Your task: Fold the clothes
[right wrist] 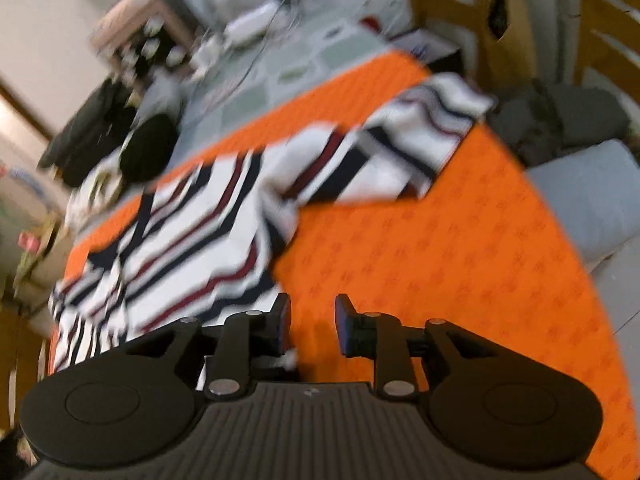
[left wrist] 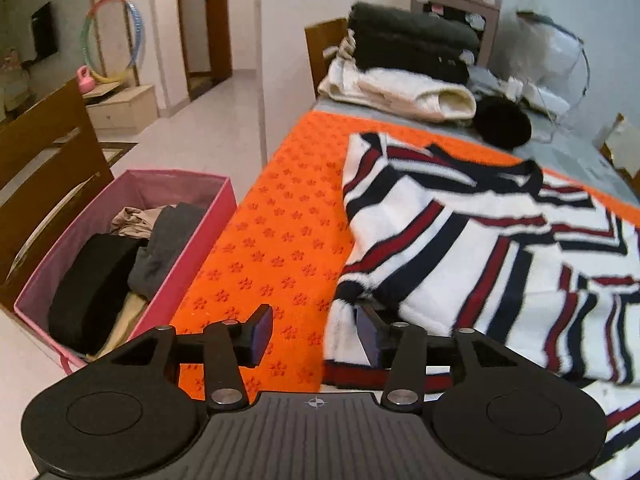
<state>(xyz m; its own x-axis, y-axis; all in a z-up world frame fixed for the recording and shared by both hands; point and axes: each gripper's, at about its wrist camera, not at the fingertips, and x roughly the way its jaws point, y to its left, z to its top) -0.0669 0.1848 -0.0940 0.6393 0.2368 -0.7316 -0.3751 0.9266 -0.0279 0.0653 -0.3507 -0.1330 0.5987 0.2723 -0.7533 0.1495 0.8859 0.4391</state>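
A white sweater with red and navy stripes (left wrist: 480, 240) lies spread on an orange mat (left wrist: 272, 240). My left gripper (left wrist: 316, 332) is open at the sweater's near left hem, its right finger (left wrist: 370, 338) touching the fabric edge. In the blurred right wrist view the same sweater (right wrist: 208, 220) lies to the left, one sleeve (right wrist: 404, 152) stretched out over the orange mat (right wrist: 440, 260). My right gripper (right wrist: 312, 326) is open and empty, over the mat just right of the sweater's hem.
A pink fabric bin (left wrist: 192, 240) with dark clothes stands left of the table. Folded dark and cream garments (left wrist: 408, 68) are stacked at the far end, next to a black round object (left wrist: 502, 122). Wooden chairs (left wrist: 44, 152) and grey cushions (right wrist: 592, 208) surround the table.
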